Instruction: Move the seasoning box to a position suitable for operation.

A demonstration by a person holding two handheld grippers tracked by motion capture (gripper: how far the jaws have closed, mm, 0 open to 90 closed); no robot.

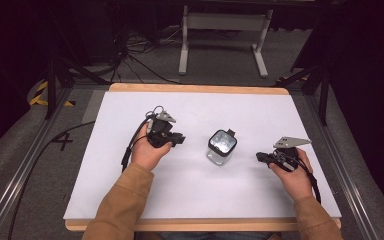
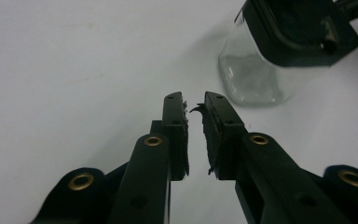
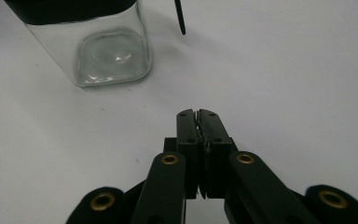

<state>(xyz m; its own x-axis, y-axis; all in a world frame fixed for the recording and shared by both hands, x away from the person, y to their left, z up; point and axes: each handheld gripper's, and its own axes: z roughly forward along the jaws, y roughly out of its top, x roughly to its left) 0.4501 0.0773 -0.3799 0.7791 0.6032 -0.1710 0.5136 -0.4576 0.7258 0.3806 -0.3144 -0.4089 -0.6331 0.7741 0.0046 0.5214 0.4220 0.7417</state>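
Covering the table (image 1: 130, 200), white sheet; left hand-held gripper (image 2: 195, 105) slightly parted, right hand-held gripper (image 3: 198, 115) closed empty.

Desk (image 1: 190, 195): white top, pale wood edge at front and back. Jar (image 1: 221, 148): clear glass body, black lid. Left gripper (image 1: 180, 139) and right gripper (image 1: 261, 156): black, each topped by a grey plate; brass-coloured rivets (image 2: 153, 140) showed on the black arms in the gripper views. Sleeves (image 1: 125, 202): tan-brown. Floor (image 1: 25, 145): grey carpet, with yellow-and-black striped tape (image 1: 39, 93) at left. Frame (image 1: 225, 30) beyond the desk: light grey.
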